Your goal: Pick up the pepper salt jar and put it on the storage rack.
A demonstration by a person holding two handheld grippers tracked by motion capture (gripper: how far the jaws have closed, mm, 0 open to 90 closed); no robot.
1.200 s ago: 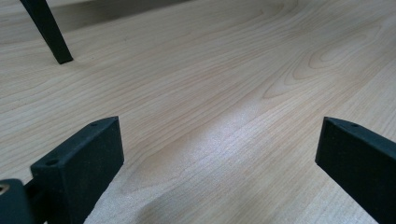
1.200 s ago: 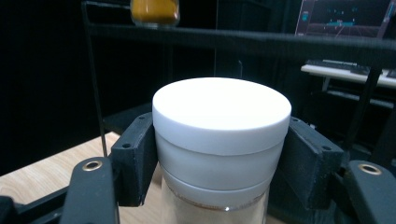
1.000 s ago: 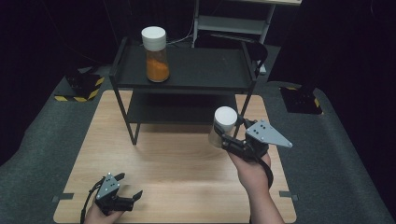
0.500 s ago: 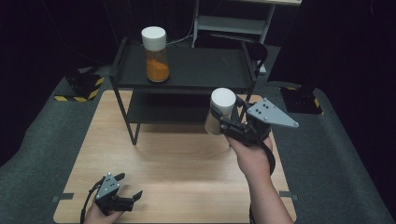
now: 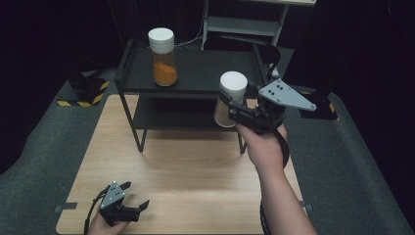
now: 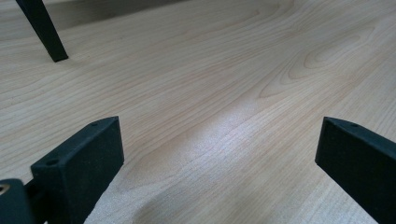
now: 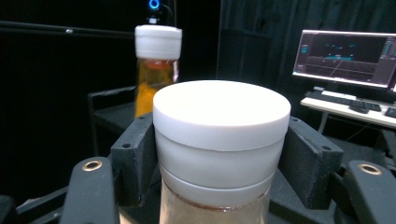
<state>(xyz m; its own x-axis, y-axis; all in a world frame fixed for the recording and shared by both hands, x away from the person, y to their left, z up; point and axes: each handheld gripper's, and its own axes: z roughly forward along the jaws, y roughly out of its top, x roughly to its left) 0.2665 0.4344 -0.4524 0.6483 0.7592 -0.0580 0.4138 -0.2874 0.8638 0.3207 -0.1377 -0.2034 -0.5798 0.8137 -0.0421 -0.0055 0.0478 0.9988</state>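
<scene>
My right gripper [image 5: 234, 108] is shut on a white-lidded jar [image 5: 230, 100] with pale contents, held upright in the air beside the front right corner of the black shelf [image 5: 195, 83]. In the right gripper view the jaws clamp the jar [image 7: 219, 140] just under its lid. A second jar [image 5: 163, 57] with orange contents and a white lid stands on the shelf's top level at the left, also seen as the orange jar [image 7: 156, 70] behind the held one. My left gripper [image 5: 132, 199] rests open low over the wooden table [image 5: 195, 171] at its front left corner.
The black shelf has a lower level [image 5: 181, 115] and thin legs [image 5: 139, 139]. Grey matting [image 5: 44, 161] surrounds the table. A monitor [image 7: 348, 56] and keyboard sit far off to the right in the right gripper view. A grey metal rack [image 5: 244, 22] stands behind the shelf.
My right gripper has lifted the pale jar up and a little toward the shelf's top level. The left gripper has stayed in place.
</scene>
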